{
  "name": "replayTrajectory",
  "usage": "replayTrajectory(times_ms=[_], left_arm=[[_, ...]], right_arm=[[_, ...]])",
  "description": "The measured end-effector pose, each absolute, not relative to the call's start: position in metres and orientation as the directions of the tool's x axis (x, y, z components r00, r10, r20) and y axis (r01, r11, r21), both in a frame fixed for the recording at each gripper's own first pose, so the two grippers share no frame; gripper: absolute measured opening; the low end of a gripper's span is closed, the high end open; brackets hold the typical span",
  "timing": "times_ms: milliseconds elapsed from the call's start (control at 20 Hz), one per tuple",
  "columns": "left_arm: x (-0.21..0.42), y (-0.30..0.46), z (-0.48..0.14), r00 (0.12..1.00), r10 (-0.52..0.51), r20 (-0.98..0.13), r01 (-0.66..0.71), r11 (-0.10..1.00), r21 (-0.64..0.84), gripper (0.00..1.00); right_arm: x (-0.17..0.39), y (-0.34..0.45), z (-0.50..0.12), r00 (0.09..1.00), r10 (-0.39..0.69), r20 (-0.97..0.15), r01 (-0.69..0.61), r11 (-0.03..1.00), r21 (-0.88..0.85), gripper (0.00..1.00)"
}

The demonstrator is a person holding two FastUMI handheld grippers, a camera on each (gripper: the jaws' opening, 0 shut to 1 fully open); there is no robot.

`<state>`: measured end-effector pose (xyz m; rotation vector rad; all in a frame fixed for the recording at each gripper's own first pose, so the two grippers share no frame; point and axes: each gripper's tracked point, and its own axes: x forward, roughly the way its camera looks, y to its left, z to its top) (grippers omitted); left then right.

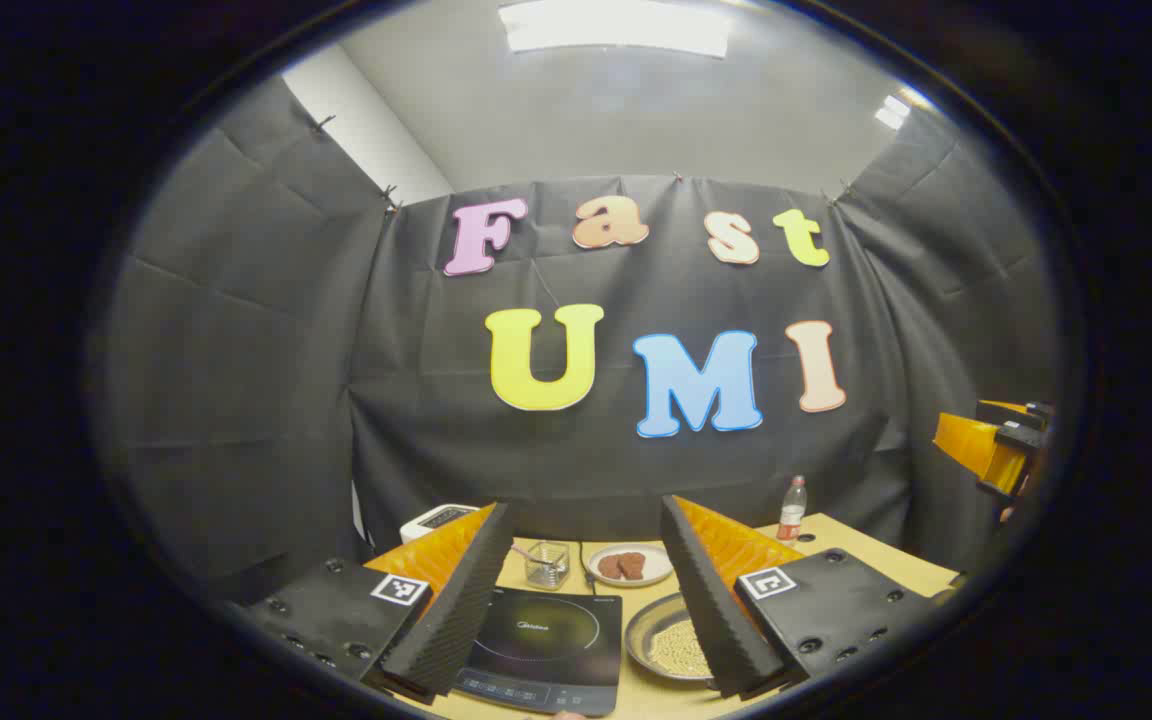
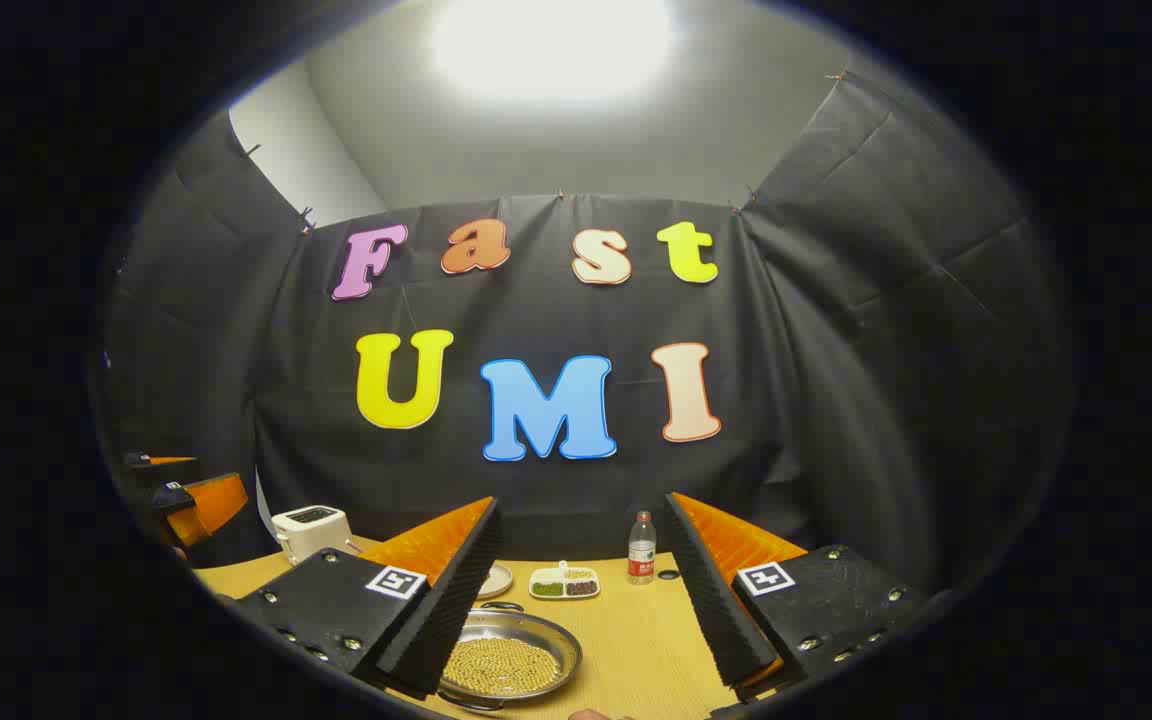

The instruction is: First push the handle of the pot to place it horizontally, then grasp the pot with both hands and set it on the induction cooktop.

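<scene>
Wooden table [image 1: 866, 550] stretches ahead of both grippers, running to the booth's black cloth wall. Between the fingers of the left gripper [image 1: 576, 640], in the left gripper view, lies the black induction cooktop [image 1: 546, 645], flat on the table and nearest its left finger. The pot [image 2: 506, 660] — a shallow metal pan holding pale yellow grains — sits on the table just beside the cooktop, partly behind the left gripper's right finger. In the right gripper view the pot lies just ahead of the right gripper [image 2: 581, 640], touching neither finger, partly behind its left finger. Both grippers stand wide open and hold nothing.

Beyond the left finger of the right gripper stands a white toaster [image 2: 311, 530]. Farther off between that gripper's fingers: a plastic bottle [image 2: 642, 547], then a small divided dish [image 2: 564, 583]. Beyond the cooktop, between the left gripper's fingers, a white plate [image 1: 629, 565] with brown pieces, and a small glass [image 1: 546, 565].
</scene>
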<state>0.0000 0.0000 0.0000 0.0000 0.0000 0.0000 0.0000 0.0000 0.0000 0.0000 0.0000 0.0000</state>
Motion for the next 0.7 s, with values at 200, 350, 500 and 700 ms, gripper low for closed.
replayTrajectory(times_ms=[200, 350, 500, 700], left_arm=[[-0.005, -0.006, 0.003, 1.000, 0.010, 0.004, -0.010, 1.000, -0.025, 0.92], [-0.010, -0.007, 0.011, 1.000, 0.013, 0.022, -0.013, 1.000, -0.021, 0.92], [-0.015, -0.004, 0.021, 0.999, 0.018, 0.050, -0.017, 1.000, -0.018, 1.00], [-0.019, -0.012, 0.018, 0.999, 0.003, 0.041, -0.001, 1.000, -0.027, 0.97]], right_arm=[[0.010, 0.001, 0.020, 0.999, 0.007, 0.039, -0.008, 1.000, 0.011, 0.98], [0.012, 0.006, 0.018, 0.999, 0.037, 0.039, -0.036, 0.999, -0.011, 0.97], [0.008, 0.009, 0.013, 0.998, 0.057, 0.031, -0.056, 0.998, -0.011, 0.98], [0.003, 0.001, 0.024, 0.997, 0.039, 0.063, -0.039, 0.999, -0.011, 0.97]])
